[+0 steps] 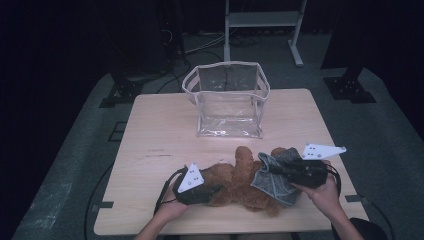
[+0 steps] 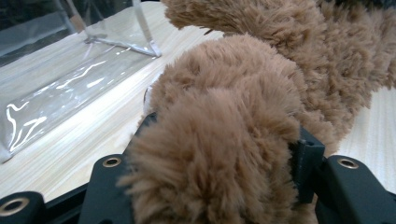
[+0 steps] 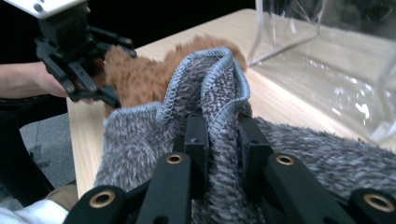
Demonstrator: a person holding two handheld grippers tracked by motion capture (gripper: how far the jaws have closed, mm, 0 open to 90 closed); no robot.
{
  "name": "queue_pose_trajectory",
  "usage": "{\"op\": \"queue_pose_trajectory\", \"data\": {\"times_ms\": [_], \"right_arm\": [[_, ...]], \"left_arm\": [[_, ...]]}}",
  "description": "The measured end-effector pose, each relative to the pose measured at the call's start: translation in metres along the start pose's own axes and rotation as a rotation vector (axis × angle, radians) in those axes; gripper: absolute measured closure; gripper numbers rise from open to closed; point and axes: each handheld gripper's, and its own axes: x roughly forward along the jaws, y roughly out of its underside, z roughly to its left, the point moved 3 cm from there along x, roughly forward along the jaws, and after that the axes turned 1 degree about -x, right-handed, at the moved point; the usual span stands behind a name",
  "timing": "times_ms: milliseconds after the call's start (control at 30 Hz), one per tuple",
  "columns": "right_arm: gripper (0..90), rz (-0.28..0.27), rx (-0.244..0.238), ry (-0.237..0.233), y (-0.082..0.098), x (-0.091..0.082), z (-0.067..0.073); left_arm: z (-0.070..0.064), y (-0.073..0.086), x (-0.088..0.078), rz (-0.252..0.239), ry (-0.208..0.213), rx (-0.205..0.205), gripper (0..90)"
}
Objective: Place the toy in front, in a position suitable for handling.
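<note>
A brown plush bear (image 1: 235, 180) lies on the wooden table (image 1: 160, 130) near its front edge. My left gripper (image 1: 215, 190) comes in from the left, its jaws closed around a furry limb (image 2: 224, 116) that bulges between them. Over the bear's right side lies a grey knitted cloth (image 1: 272, 180). My right gripper (image 1: 275, 170) is shut on a raised fold of this cloth (image 3: 205, 79), which is pinched between the black jaws. In the right gripper view the left gripper (image 3: 116, 77) holds the bear (image 3: 140, 74) farther off.
A clear plastic bag (image 1: 227, 100) with white trim stands open-topped at the table's far middle. Its transparent wall (image 2: 60, 88) lies close beyond the bear. A white stand and dark tripod feet rest on the floor behind the table.
</note>
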Motion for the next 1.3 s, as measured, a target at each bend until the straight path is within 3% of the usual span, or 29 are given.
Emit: {"op": "queue_pose_trajectory", "data": {"times_ms": [267, 367, 467, 567, 700, 800, 867, 933, 1067, 1133, 1300], "right_arm": [[76.6, 0.009, 0.077, 0.06, 0.025, -0.016, -0.019], [76.6, 0.008, 0.101, 0.058, 0.031, -0.02, -0.022], [76.7, -0.02, 0.121, 0.037, 0.025, -0.025, -0.019], [76.9, -0.042, 0.08, 0.005, 0.006, -0.023, -0.006], [76.6, -0.013, -0.012, -0.044, -0.022, 0.001, 0.017], [76.5, 0.04, -0.081, -0.04, -0.032, 0.025, 0.029], [76.7, 0.099, -0.116, -0.001, -0.027, 0.036, 0.027], [77.5, 0.133, -0.109, 0.008, -0.016, 0.041, 0.019], [78.0, 0.126, -0.063, 0.006, -0.004, 0.032, 0.008], [78.1, 0.123, -0.057, -0.005, -0.001, 0.03, 0.006], [78.2, 0.121, -0.067, -0.003, 0.003, 0.027, 0.005]], "left_arm": [[0.004, -0.002, 0.003, -0.004, -0.019, -0.045, 41.2], [0.004, -0.003, 0.004, -0.003, -0.03, -0.052, 41.0], [0.003, -0.003, 0.004, -0.005, -0.025, -0.054, 40.7], [0.0, -0.007, 0.007, -0.008, -0.026, -0.053, 40.1], [-0.005, -0.012, 0.015, -0.023, -0.011, -0.039, 39.1], [-0.006, -0.013, 0.017, -0.026, -0.002, -0.022, 36.8], [-0.004, -0.011, 0.015, -0.041, 0.018, -0.013, 33.5], [-0.002, -0.01, 0.014, -0.057, 0.04, -0.017, 29.4], [0.001, -0.008, 0.013, -0.084, 0.075, 0.002, 19.7], [0.001, -0.006, 0.014, -0.099, 0.09, 0.012, 17.3], [0.005, 0.001, 0.013, -0.112, 0.128, -0.007, 13.2]]}}
